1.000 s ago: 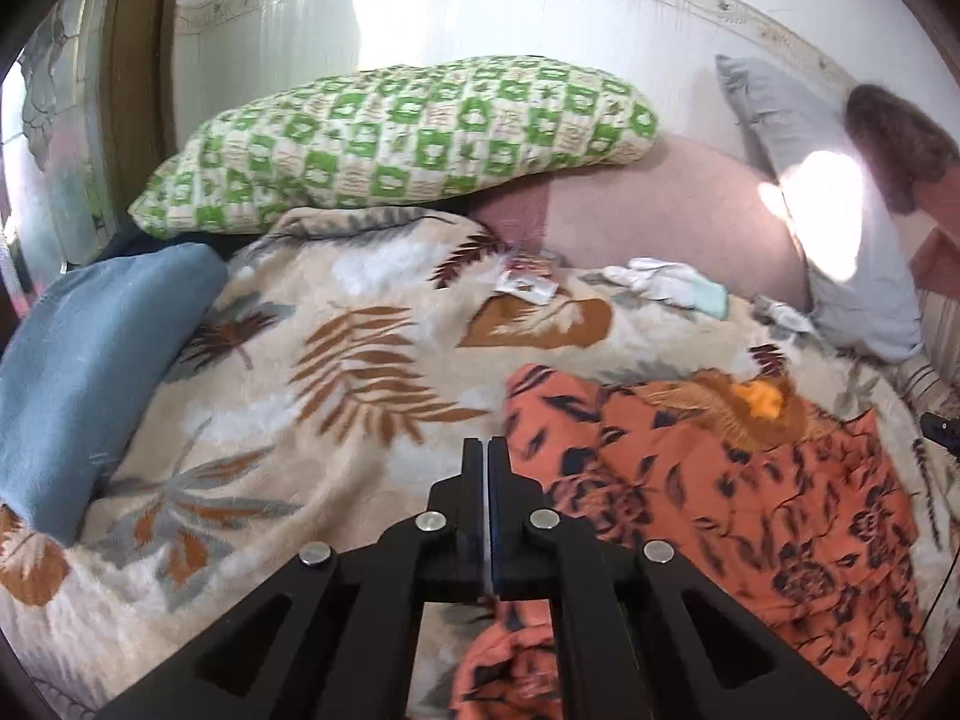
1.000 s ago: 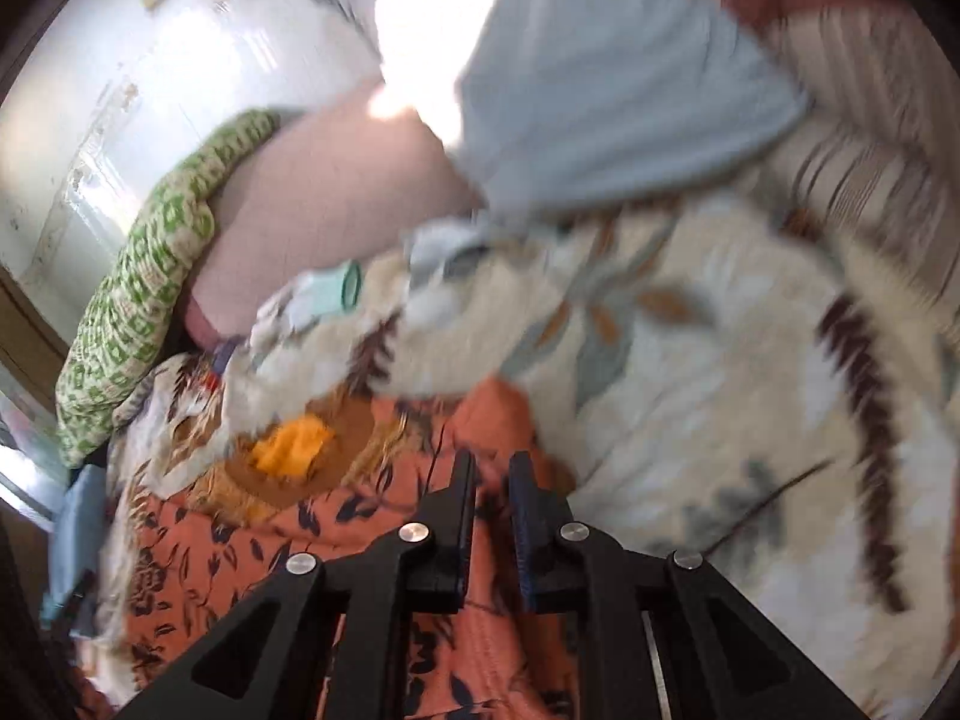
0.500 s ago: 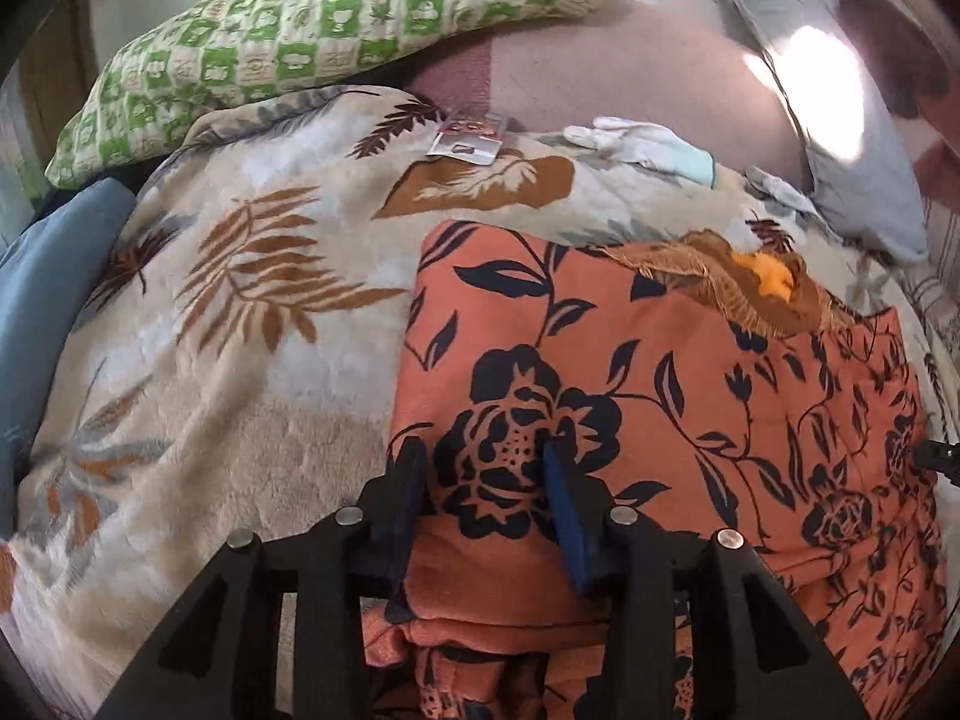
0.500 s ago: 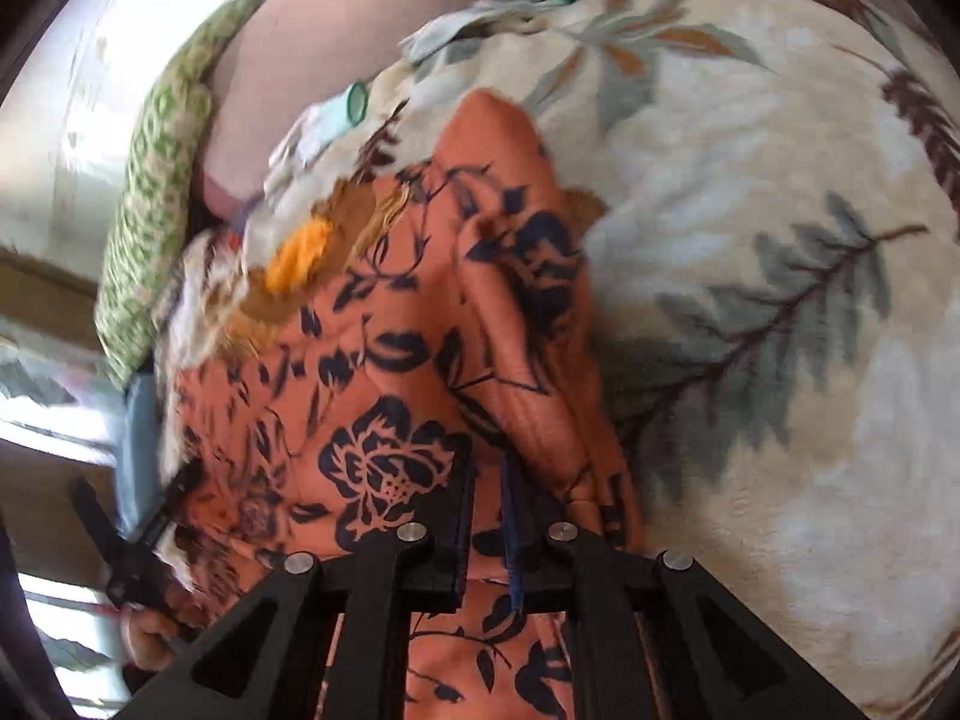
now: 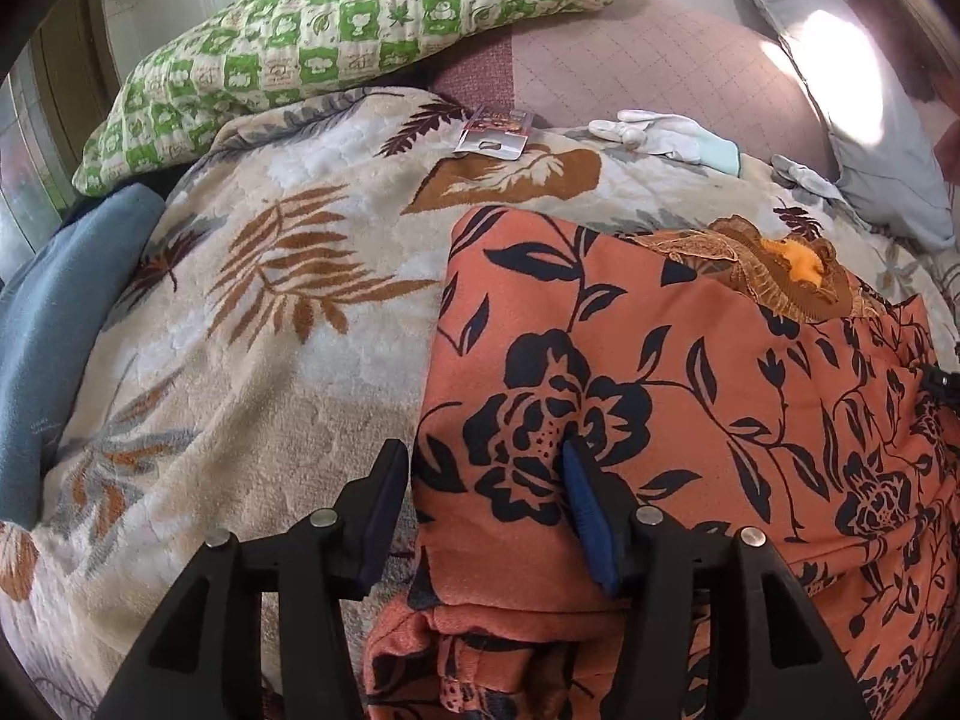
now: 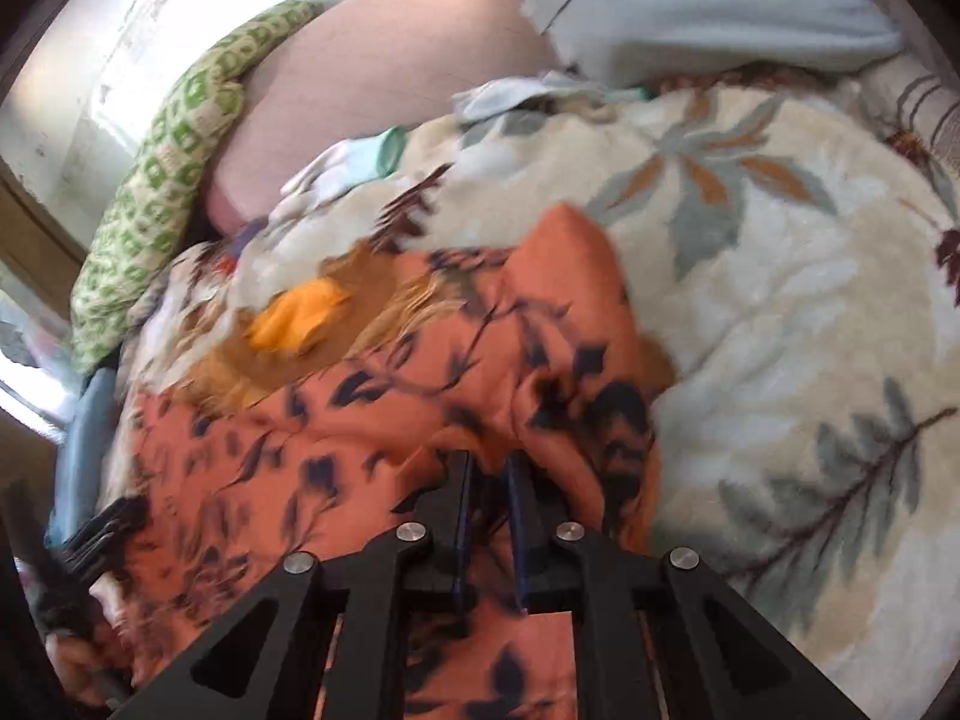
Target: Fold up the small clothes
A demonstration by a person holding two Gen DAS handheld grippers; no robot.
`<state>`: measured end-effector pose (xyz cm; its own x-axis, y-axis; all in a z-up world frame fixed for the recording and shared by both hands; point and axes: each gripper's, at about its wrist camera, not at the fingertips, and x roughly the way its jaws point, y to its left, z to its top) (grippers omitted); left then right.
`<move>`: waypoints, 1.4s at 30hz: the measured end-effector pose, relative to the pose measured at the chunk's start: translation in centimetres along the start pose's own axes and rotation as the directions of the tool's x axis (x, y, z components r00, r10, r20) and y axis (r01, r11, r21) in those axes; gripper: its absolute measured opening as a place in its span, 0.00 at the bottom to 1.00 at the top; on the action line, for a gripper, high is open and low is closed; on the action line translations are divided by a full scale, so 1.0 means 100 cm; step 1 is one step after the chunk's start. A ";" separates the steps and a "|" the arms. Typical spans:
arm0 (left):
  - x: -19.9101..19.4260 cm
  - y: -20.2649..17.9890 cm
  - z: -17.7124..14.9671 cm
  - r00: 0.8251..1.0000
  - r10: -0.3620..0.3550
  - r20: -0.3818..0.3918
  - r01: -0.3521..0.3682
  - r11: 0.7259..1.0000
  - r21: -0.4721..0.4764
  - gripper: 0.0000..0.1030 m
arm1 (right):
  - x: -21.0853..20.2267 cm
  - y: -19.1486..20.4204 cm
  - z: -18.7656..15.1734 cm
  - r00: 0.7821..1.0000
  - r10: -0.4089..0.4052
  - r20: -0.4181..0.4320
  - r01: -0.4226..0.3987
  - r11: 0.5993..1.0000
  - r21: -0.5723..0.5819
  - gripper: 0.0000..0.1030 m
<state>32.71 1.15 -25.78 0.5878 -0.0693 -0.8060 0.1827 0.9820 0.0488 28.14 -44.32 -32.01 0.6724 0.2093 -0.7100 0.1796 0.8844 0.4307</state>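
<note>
Around me the bed is covered by a leaf-print blanket (image 5: 252, 360), with a green checked pillow (image 5: 336, 42) at the head, a blue cushion (image 5: 60, 324) at the left edge and a grey pillow (image 5: 864, 138) at the far right. A white glove (image 5: 666, 135) and a small packet (image 5: 495, 131) lie on the blanket beyond the garment, well apart from my tools. The orange floral garment (image 5: 690, 420) lies spread on the blanket, its brown collar with an orange patch (image 5: 798, 267) at the far side and a bunched fold nearest me. My left hand-held gripper (image 5: 480, 480) is spread wide over the garment's left edge: one finger over the blanket just beside the cloth, the other resting on the cloth. My right hand-held gripper (image 6: 489, 480) has its fingers nearly together, with a ridge of the orange cloth rising between them; the view is blurred, but it appears to be pinching that fold.
</note>
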 end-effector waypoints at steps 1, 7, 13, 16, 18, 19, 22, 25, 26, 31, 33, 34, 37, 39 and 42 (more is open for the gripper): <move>0.000 0.001 -0.001 1.000 -0.003 0.000 0.003 1.000 -0.001 0.55 | -0.002 -0.007 0.003 1.000 -0.006 0.024 0.005 0.999 0.040 0.09; -0.001 0.005 -0.002 1.000 -0.017 0.005 0.017 1.000 -0.023 0.55 | -0.021 -0.012 0.011 0.988 -0.144 0.062 0.139 0.987 0.081 0.05; -0.014 0.007 -0.008 0.999 -0.042 0.025 0.043 0.998 -0.045 0.56 | -0.056 0.037 -0.016 0.999 0.004 0.053 0.002 0.994 -0.110 0.11; -0.023 0.004 -0.018 0.998 -0.059 0.029 0.059 0.998 0.002 0.72 | -0.038 0.046 -0.042 0.992 0.056 -0.113 -0.070 0.989 -0.127 0.11; -0.020 -0.001 -0.028 0.999 -0.039 -0.009 0.040 0.998 0.049 0.82 | -0.025 0.037 -0.057 0.984 0.014 -0.178 -0.036 0.992 -0.123 0.10; -0.015 -0.003 -0.034 0.999 -0.027 -0.042 0.030 0.997 0.070 0.82 | -0.030 0.032 -0.060 0.987 0.048 -0.154 -0.066 0.991 -0.117 0.09; -0.024 0.011 -0.039 0.996 -0.067 -0.057 0.066 0.998 -0.015 0.82 | -0.057 0.025 -0.062 0.989 0.021 -0.146 -0.033 0.996 -0.082 0.10; -0.062 0.027 -0.045 0.995 -0.095 -0.002 0.094 0.992 -0.079 0.82 | -0.105 0.022 -0.075 0.998 0.048 -0.051 -0.054 0.992 -0.117 0.10; -0.076 0.031 -0.050 0.996 -0.088 0.029 0.091 0.992 -0.090 0.82 | -0.122 0.017 -0.081 0.997 0.077 -0.025 -0.079 0.990 -0.115 0.10; -0.141 0.056 -0.103 0.992 -0.076 0.100 0.093 0.980 -0.179 0.82 | -0.185 -0.017 -0.127 0.989 0.146 -0.009 -0.146 0.988 -0.054 0.10; -0.159 0.064 -0.127 0.994 -0.060 0.088 0.076 0.979 -0.190 0.82 | -0.206 -0.026 -0.148 0.984 0.177 0.000 -0.177 0.983 -0.056 0.23; -0.167 0.069 -0.140 0.996 -0.044 0.078 0.059 0.979 -0.197 0.82 | -0.214 -0.031 -0.159 0.982 0.191 -0.011 -0.191 0.980 -0.050 0.35; -0.180 0.080 -0.169 0.999 -0.017 0.040 0.026 0.976 -0.216 0.82 | -0.232 -0.043 -0.194 0.977 0.208 -0.039 -0.208 0.978 -0.014 0.79; -0.181 0.089 -0.188 1.000 -0.016 -0.011 0.013 0.970 -0.241 0.82 | -0.234 -0.048 -0.210 0.977 0.190 -0.099 -0.191 0.981 -0.005 0.79; -0.181 0.099 -0.208 0.997 -0.023 -0.070 0.003 0.960 -0.281 0.82 | -0.231 -0.048 -0.230 0.976 0.148 -0.158 -0.153 0.988 -0.018 0.79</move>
<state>7.48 15.76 -22.99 0.5271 -0.0798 -0.8460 -0.0449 0.9916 -0.1214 -4.73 -43.79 -30.44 0.5696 0.4010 -0.7175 0.0618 0.8495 0.5239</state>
